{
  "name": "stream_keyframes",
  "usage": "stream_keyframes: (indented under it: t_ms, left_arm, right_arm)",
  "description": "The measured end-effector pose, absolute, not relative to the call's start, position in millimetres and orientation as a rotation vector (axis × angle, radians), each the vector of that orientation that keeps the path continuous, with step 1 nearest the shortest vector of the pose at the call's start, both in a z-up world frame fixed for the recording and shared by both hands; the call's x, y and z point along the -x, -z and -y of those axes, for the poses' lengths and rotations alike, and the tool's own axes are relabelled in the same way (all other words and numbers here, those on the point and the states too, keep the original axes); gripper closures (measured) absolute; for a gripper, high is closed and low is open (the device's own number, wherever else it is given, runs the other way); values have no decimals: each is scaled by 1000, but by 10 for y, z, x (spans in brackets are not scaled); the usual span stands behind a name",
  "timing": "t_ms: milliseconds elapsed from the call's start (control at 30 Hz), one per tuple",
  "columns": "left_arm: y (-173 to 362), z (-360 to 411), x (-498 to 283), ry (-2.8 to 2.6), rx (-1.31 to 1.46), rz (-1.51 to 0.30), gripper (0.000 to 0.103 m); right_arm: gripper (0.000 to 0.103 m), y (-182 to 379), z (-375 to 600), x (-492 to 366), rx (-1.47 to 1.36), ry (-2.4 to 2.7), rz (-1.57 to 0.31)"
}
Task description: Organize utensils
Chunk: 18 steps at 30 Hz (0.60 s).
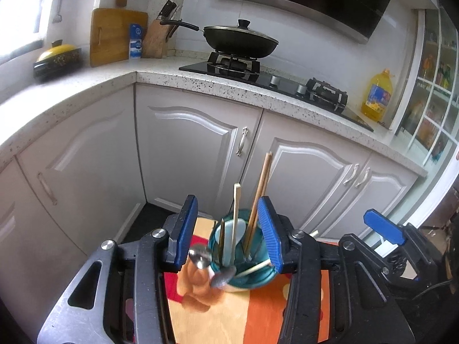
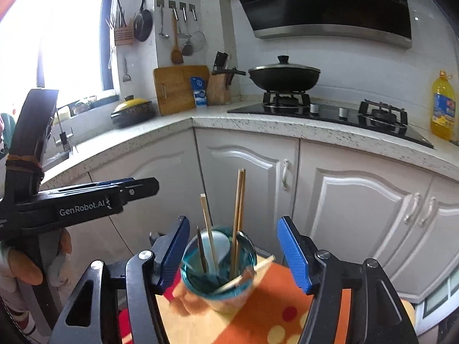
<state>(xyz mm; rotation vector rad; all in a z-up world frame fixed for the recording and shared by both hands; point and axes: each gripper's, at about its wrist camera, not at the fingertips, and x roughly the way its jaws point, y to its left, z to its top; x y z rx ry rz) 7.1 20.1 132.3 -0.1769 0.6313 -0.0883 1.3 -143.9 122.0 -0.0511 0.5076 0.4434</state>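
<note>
A teal glass cup (image 1: pixel 243 275) (image 2: pixel 218 286) stands on an orange and red patterned cloth (image 1: pixel 258 315) (image 2: pixel 287 304). It holds brown chopsticks (image 1: pixel 259 189) (image 2: pixel 239 200), a pale flat stick, a white spoon (image 2: pixel 219 242) and a dark handle. One light chopstick (image 2: pixel 252 271) leans out over the rim. Two metal spoon bowls (image 1: pixel 199 255) show blurred at the cup's near left rim. My left gripper (image 1: pixel 228 209) is open around the cup. My right gripper (image 2: pixel 233 223) is open too, its pads clear of the glass on both sides. Each gripper shows in the other's view.
White cabinet doors (image 1: pixel 186 149) stand close behind the cup, under a speckled counter (image 2: pixel 258 123). On the counter are a stove with a lidded black wok (image 2: pixel 284 76), a yellow oil bottle (image 2: pixel 443 106), a knife block and a cutting board. A gloved hand (image 2: pixel 20 266) holds the left gripper.
</note>
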Motion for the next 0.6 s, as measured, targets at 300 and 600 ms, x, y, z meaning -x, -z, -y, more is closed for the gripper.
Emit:
stream_keyframes:
  t_ms: [300, 600]
  left_arm:
    - [-1232, -69, 262, 61, 151, -633, 60]
    - [-1131, -37, 481, 32, 142, -640, 60]
  right_arm:
    - [41, -1078, 1515, 198, 57, -411, -581]
    - [39, -951, 1508, 283, 53, -386, -637]
